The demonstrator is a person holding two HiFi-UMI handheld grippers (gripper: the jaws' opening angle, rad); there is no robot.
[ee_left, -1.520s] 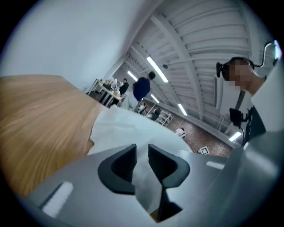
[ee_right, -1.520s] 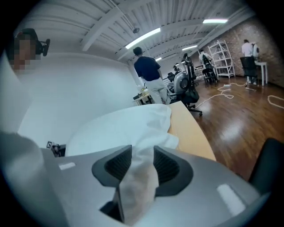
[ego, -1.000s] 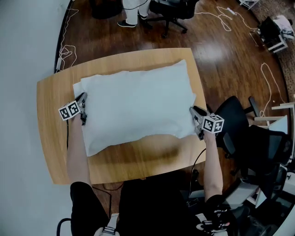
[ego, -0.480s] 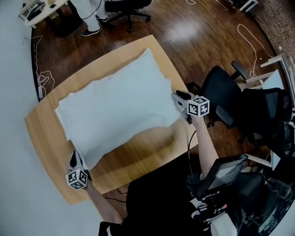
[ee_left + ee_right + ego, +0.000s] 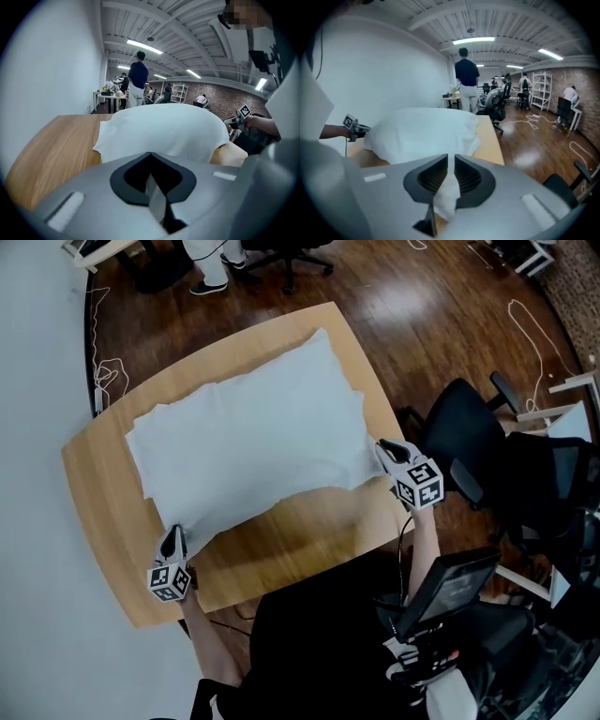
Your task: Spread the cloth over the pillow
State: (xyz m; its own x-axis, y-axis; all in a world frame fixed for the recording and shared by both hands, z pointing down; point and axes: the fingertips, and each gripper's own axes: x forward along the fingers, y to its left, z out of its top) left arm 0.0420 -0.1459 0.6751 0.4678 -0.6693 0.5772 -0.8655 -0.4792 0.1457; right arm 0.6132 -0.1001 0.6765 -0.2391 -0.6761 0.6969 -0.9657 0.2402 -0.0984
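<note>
The cloth (image 5: pixel 248 442) is spread across the table (image 5: pixel 98 512). One corner is pinched in the fully closed left gripper (image 5: pixel 174 536). Another is bunched in the right gripper (image 5: pixel 385 448), whose jaws have just been closing.

The place is a large open-plan office or lab workroom. A ribbed, exposed ceiling (image 5: pixel 187 28) carries long strip lights (image 5: pixel 473 41), and the far wall is bare brick (image 5: pixel 220 96). The floor is dark polished wood (image 5: pixel 412 315) with loose white cables (image 5: pixel 529 123) trailing over it. Black office chairs (image 5: pixel 464 442) stand about a pale wooden tabletop (image 5: pixel 103 502). Farther off are desks (image 5: pixel 105 96), a metal shelving rack (image 5: pixel 542 91) and several people, one standing (image 5: pixel 466 79).
</note>
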